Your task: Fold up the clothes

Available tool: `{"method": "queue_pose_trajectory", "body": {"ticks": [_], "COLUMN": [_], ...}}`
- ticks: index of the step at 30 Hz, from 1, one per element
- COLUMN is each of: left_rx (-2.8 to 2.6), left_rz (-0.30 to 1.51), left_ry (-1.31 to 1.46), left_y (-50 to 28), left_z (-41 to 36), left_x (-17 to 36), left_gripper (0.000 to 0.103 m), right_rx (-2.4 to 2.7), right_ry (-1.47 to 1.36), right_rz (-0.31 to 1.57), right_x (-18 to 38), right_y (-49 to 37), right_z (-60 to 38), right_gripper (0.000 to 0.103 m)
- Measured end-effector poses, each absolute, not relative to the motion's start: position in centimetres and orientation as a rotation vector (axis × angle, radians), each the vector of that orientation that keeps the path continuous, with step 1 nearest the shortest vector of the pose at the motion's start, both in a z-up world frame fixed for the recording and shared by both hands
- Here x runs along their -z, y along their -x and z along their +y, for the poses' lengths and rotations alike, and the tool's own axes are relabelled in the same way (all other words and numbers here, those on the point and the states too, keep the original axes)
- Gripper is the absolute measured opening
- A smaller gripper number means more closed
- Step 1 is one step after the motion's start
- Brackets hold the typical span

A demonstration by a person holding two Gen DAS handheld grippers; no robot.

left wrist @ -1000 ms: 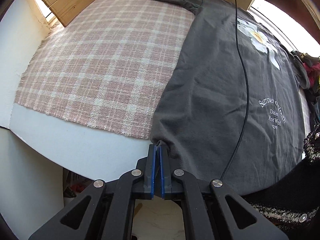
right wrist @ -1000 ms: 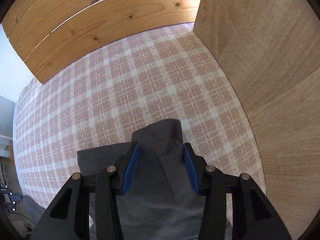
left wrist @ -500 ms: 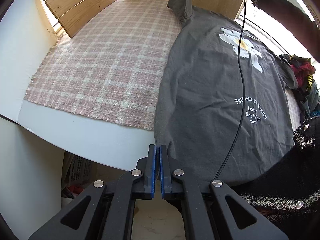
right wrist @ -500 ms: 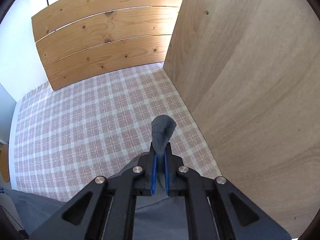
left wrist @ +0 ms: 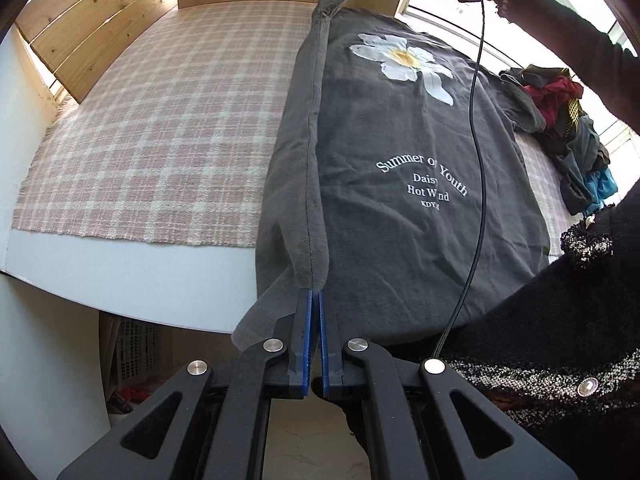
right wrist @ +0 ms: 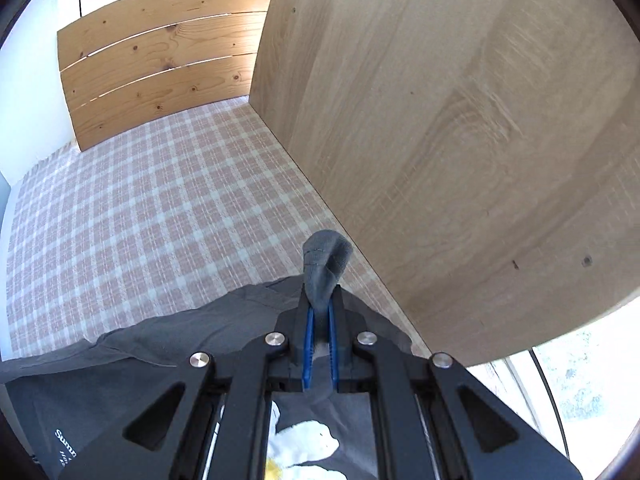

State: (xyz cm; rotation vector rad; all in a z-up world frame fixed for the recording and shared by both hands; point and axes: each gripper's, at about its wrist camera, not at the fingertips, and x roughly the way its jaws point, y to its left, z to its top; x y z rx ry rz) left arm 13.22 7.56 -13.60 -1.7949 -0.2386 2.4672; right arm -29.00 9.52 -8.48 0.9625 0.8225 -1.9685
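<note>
The left claw [left wrist: 314,300] is clamped on the T-shirt [left wrist: 392,168] hem, the right claw [right wrist: 319,316] on its sleeve ahead, so the lifted side edge stays taut for folding over.

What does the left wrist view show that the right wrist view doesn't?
Left wrist only: the left hand-held gripper shut on the grey T-shirt hem, its lifted side edge, the clothes pile, a black sleeve.
Right wrist only: the right hand-held gripper shut on the bunched sleeve.
Both: daisy print, checked cloth, wooden boards.
</note>
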Motion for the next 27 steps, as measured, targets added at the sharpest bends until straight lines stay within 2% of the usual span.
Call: {"method": "queue_pose_trajectory", "body": {"ticks": [8,11,13,15,21,22,27], "left_rx": [-2.35,-2.326,-2.344,-2.377,-2.49,-2.49,-2.428], "left_rz": [-0.329,-0.386,-0.42,-0.449,-0.465,-0.437,-0.275], "left_ry": [1.8,1.84,1.851,1.861,1.913,1.91,1.877], "left_y": [-14.2,-14.8,-16.0,-17.2,-17.5,-17.2,-16.3], "left_z": [11.2,11.0,10.2,9.1,4.9,4.7,4.3], "left_x": [16.3,16.9,16.5,15.9,17.0,17.2,17.4], "left_gripper": [0.003,0.006,0.012,0.016,0.016,0.019,0.019], "right_rx": [2.0,1.96,1.931,1.941,2.045,2.051,1.913], "right_ry": [-1.128,-1.223,-1.267,-1.246,-1.195,-1.189,-1.13], "right_rz": [0.893,0.992,1.068,1.076,1.016,1.003,0.934], "right_x": [13.3,16.2,17.4,16.8,13.5,13.0,11.5], "right_y": [28.7,28.7,28.5,27.9,27.3,27.0,22.5], "right_z": [16.4,17.4,18.1,19.1,21.6,21.6,18.7], "right_gripper": [0.006,0.008,0.009,0.011,0.019,0.019,0.019]}}
